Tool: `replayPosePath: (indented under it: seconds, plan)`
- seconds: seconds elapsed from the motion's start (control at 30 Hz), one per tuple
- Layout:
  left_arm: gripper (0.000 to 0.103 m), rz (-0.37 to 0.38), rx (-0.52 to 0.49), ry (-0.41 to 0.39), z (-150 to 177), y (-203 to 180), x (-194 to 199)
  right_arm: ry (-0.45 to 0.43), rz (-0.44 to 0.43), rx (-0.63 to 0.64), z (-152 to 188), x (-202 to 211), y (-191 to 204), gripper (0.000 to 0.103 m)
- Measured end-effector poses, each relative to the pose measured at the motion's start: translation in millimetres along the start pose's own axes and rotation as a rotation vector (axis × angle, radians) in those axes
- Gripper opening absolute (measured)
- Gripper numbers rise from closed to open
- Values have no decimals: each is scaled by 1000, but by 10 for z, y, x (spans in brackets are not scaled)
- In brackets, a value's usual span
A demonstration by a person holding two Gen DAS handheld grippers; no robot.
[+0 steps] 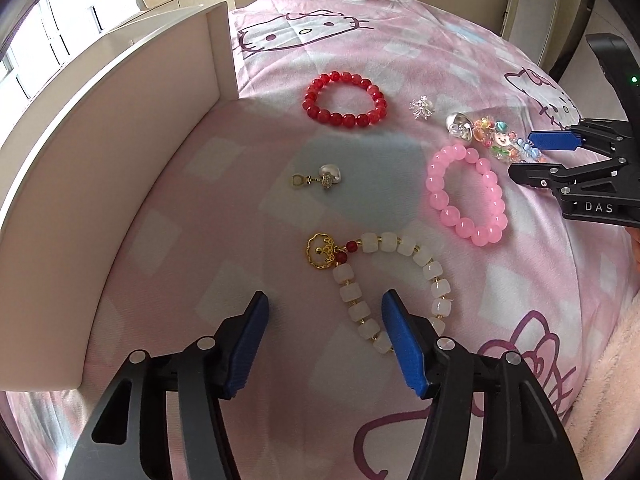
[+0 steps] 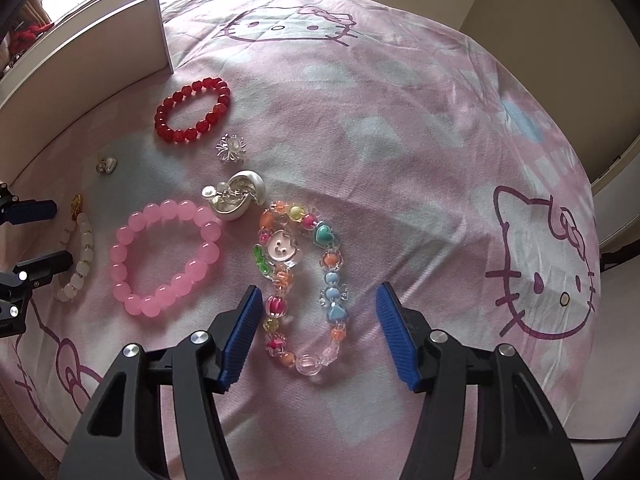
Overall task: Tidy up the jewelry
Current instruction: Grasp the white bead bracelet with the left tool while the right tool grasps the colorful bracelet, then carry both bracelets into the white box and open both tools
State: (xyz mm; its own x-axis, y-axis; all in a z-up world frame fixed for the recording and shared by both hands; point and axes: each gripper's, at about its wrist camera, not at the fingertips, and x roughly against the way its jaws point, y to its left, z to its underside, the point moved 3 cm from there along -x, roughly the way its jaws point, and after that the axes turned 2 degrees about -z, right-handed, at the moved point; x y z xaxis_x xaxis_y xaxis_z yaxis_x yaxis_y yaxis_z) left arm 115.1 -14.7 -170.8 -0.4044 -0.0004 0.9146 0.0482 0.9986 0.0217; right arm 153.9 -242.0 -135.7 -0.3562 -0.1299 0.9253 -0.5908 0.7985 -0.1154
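Note:
Jewelry lies on a pink Hello Kitty bedsheet (image 1: 240,216). My left gripper (image 1: 326,300) is open and empty above the near end of a white bead bracelet (image 1: 400,280) with a gold charm. A red bead bracelet (image 1: 346,100), a pink bead bracelet (image 1: 466,196), a pearl pendant (image 1: 326,178) and a silver brooch (image 1: 422,109) lie beyond. My right gripper (image 2: 318,294) is open and empty over a multicoloured bead bracelet (image 2: 300,276). A silver shell piece (image 2: 238,196) sits next to the pink bracelet (image 2: 164,256). The right gripper also shows in the left wrist view (image 1: 520,152).
A white open box (image 1: 120,140) stands on the left of the bed, its wall close to my left gripper. It also shows in the right wrist view (image 2: 92,44). A fluffy pink fabric (image 1: 608,380) lies at the right edge. Room walls and cupboards surround the bed.

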Motion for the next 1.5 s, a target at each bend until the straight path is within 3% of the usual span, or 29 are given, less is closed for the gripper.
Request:
replayPosePath:
  seconds: [0.13,0.27,0.33,0.4,0.6,0.87,1.13,1.33,1.5]
  plan:
    - [42,7,2,-4,20,-14,10,0,-58,-15,20,3,14,44]
    - [31,25,32,1,57,29,39,0,-118,-50,45,2,9,32]
    - [19,35,49,4,78,60,48,0,-144,-64,52,1,7,25]
    - [16,45,55,7,85,83,53,-5,-152,-73,61,14,11,21]
    - [15,59,73,-2,64,114,105,-37,-176,-99,102,114,6,19]
    - [15,75,96,-36,27,128,353,-117,-314,-183,87,357,-59,19]
    - [15,11,89,-134,-72,238,782,-213,-382,-249,51,750,-127,19]
    - [15,-15,110,-180,-202,472,1142,-269,-375,-205,-111,1096,15,19]
    - [15,-46,161,-197,-276,771,1380,-317,-394,-136,-458,1366,280,19]
